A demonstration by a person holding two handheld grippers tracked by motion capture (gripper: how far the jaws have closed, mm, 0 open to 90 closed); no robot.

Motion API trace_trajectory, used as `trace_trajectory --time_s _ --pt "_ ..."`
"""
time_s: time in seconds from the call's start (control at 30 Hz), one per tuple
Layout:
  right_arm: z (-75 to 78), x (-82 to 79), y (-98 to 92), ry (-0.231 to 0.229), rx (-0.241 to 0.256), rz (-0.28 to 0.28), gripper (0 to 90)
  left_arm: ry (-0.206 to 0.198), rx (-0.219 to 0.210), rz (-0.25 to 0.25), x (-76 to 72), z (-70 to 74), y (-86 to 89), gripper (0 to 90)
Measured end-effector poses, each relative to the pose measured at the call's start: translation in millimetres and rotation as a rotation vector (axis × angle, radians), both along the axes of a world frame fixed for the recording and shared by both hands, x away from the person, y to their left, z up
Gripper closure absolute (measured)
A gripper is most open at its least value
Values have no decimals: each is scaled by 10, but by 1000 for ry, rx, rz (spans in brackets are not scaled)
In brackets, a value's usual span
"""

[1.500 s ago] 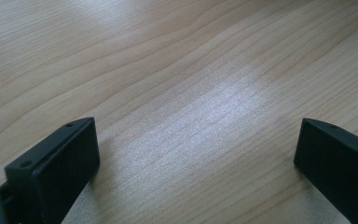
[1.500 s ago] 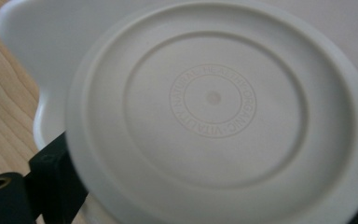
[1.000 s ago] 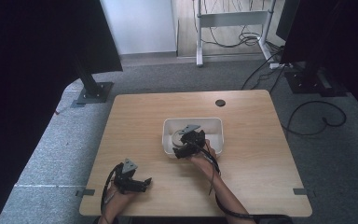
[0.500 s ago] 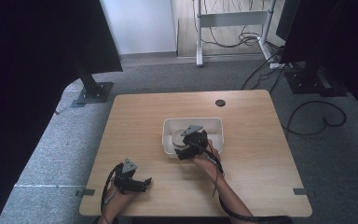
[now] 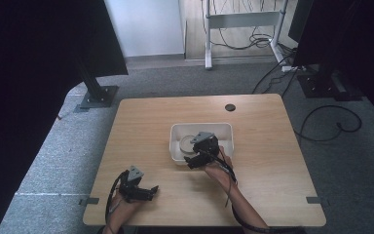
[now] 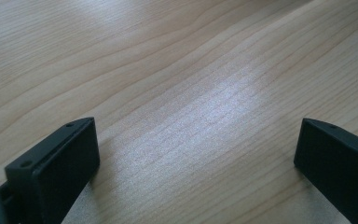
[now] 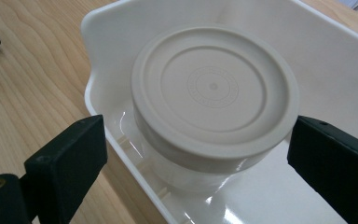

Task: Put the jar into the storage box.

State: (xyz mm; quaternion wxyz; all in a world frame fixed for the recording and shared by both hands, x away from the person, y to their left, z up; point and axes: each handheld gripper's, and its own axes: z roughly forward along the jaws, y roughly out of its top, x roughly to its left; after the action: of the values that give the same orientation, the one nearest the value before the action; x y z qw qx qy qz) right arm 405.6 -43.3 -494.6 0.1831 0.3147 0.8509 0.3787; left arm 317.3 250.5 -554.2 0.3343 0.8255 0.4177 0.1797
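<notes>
Jar (image 7: 214, 100) with a beige lid stands upright inside the white bin (image 7: 340, 60) at the middle of our wooden table (image 5: 268, 122). Our right gripper (image 7: 200, 154) reaches over the bin's near wall, jaws spread wide on either side of the jar, not touching it. Our left gripper (image 6: 196, 154) rests near the table's front edge, well apart, jaws also wide over bare wood.

Black right gripper (image 5: 195, 161), grey three-cornered top plate, black cable trailing.

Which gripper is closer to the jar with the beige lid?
Right. The right gripper is open at the jar in the white bin; the left gripper sits far off, near the table's front edge.
</notes>
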Motion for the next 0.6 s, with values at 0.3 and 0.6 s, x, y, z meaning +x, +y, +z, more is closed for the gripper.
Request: trace_trajectory --time_s 0.3,0.6 --pt "44 -67 -27 -14 -9 22 44 0 0 0 0 0 0 0" --pt "65 -106 -91 -14 4 27 44 0 0 0 0 0 0 0"
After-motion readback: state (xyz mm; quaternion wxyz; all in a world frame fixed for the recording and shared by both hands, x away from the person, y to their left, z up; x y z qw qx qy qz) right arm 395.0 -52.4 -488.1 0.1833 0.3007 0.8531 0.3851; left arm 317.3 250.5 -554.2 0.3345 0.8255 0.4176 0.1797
